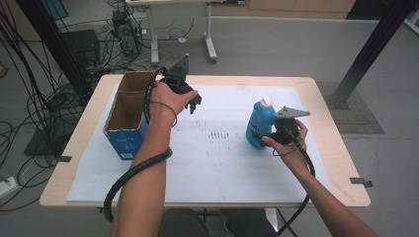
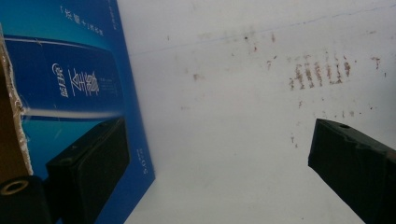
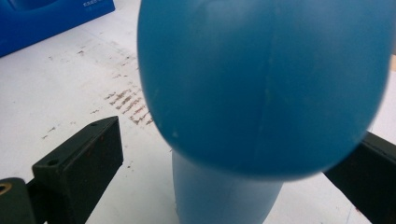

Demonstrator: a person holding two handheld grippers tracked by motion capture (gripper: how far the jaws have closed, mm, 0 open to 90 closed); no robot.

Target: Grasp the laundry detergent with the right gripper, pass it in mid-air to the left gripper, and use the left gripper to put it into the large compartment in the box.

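Bottle (image 3: pixel 261 88) blurs between the spread right claw (image 3: pixel 224 158); left claw (image 2: pixel 210 163) spread beside box (image 2: pixel 79 84).

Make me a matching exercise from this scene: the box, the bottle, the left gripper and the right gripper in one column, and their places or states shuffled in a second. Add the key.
Things:
1. cardboard box
2. blue bottle
3. left gripper
4. right gripper

Places or states:
A. jaws open on either side of the bottle's body
B. stands upright with a white cap, right of the table's middle
C. open on top, at the table's left side
D. open, just beside the box's right wall

Pairs: 1-C, 2-B, 3-D, 4-A
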